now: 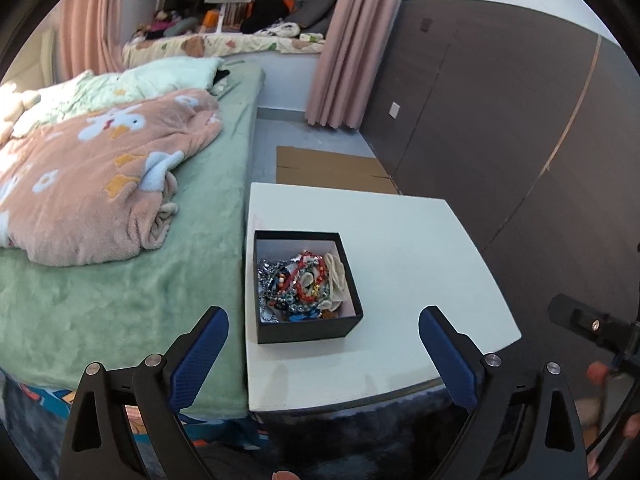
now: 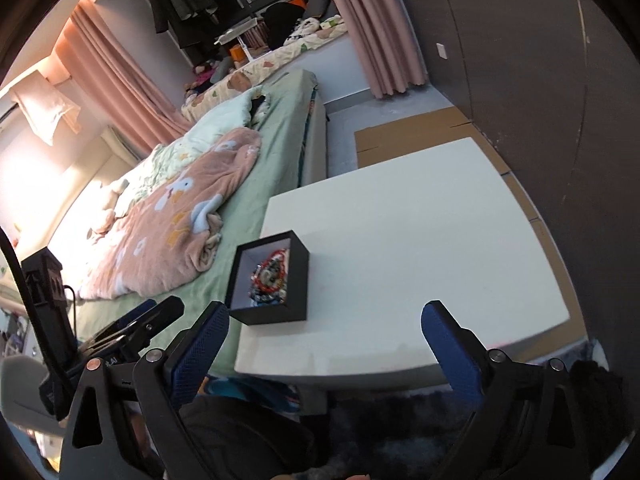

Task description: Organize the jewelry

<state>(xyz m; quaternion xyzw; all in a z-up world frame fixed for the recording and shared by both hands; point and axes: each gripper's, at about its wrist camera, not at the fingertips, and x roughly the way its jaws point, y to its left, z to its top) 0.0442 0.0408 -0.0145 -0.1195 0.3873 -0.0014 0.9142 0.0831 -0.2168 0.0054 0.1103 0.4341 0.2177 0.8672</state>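
Observation:
A black open box [image 1: 306, 330] with a white lining sits on the left part of a white table [image 1: 400, 248]. A tangled pile of jewelry [image 1: 300, 284] fills it: red and silver bead strings and pale shell pieces. My left gripper [image 1: 324, 320] is open and empty, held above the table's near edge in front of the box. In the right wrist view the box [image 2: 298, 284] and the jewelry [image 2: 270, 276] lie ahead to the left. My right gripper [image 2: 326, 316] is open and empty, above the table's [image 2: 420, 240] near edge. The left gripper [image 2: 132, 328] shows at lower left.
A bed with a green sheet [image 1: 120, 300] and a pink patterned blanket [image 1: 100, 184] adjoins the table's left side. Flat cardboard [image 1: 332, 168] lies on the floor behind the table. A dark panelled wall [image 1: 520, 120] runs along the right. Pink curtains [image 1: 352, 40] hang at the back.

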